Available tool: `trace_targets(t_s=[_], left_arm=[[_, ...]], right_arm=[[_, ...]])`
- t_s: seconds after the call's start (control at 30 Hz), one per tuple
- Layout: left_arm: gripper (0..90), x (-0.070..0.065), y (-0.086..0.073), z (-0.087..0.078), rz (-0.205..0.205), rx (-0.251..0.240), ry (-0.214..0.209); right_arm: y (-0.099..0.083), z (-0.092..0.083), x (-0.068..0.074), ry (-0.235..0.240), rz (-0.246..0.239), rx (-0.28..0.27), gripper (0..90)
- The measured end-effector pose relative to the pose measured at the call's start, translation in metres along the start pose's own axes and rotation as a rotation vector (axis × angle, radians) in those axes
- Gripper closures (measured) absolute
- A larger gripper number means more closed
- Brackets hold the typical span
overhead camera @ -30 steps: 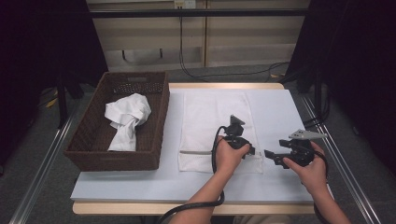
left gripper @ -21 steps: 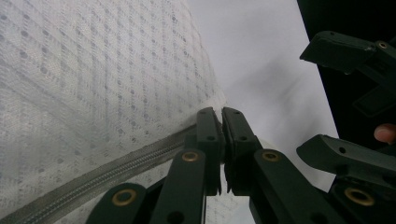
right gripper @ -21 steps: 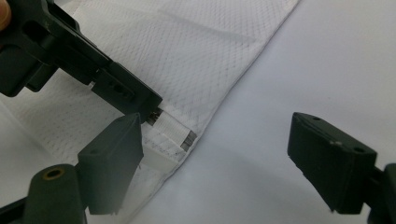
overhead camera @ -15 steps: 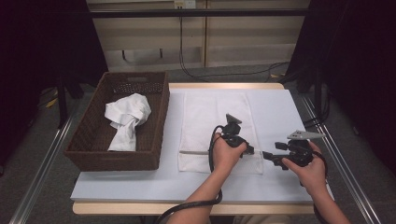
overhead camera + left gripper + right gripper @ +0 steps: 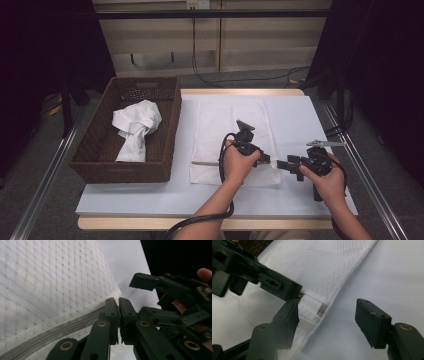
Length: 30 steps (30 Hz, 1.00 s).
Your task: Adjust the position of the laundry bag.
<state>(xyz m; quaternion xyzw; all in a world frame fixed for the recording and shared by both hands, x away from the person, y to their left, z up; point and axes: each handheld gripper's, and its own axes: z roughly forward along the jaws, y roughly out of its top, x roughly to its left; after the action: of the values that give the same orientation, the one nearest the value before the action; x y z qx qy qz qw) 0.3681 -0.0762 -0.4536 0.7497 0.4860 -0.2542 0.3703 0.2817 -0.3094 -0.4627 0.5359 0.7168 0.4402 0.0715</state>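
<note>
Two grippers | left gripper (image 5: 118, 315) clenched on mesh bag (image 5: 227, 135) — zipper (image 5: 50, 336) crosswise | right gripper (image 5: 327, 322) released, closing

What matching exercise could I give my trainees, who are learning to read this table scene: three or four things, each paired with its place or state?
Things:
1. brown wicker basket
2. crumpled white cloth
3. flat white mesh bag with a grey zipper
4. left gripper

Places or states:
A. shut at the zipper's end
B. spread on the white table
C. lying inside the basket
D. at the table's left edge

Pairs: 1-D, 2-C, 3-B, 4-A
</note>
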Motion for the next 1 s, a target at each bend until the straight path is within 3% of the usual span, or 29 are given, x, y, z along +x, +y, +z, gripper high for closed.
trace_targets(t_s=[0.1,0.13,0.3,0.47,1.0], left_arm=[[86.7,0.002,0.000,-0.003,-0.001,-0.010,-0.003],[86.7,0.002,0.000,-0.005,-0.003,-0.004,-0.021],[86.7,0.004,0.000,-0.008,-0.007,-0.016,-0.028],[86.7,0.006,0.000,-0.010,-0.008,-0.019,-0.034],[86.7,0.007,-0.001,-0.012,-0.005,-0.011,-0.043]], right_arm=[[0.000,0.004,-0.001,0.033,0.041,-0.001,37.2],[0.001,0.006,-0.001,0.054,0.058,0.001,37.6],[0.003,0.010,0.001,0.086,0.079,0.001,41.0],[0.006,0.013,0.005,0.155,0.125,0.012,47.1],[0.010,0.012,0.004,0.186,0.176,0.030,65.3]])
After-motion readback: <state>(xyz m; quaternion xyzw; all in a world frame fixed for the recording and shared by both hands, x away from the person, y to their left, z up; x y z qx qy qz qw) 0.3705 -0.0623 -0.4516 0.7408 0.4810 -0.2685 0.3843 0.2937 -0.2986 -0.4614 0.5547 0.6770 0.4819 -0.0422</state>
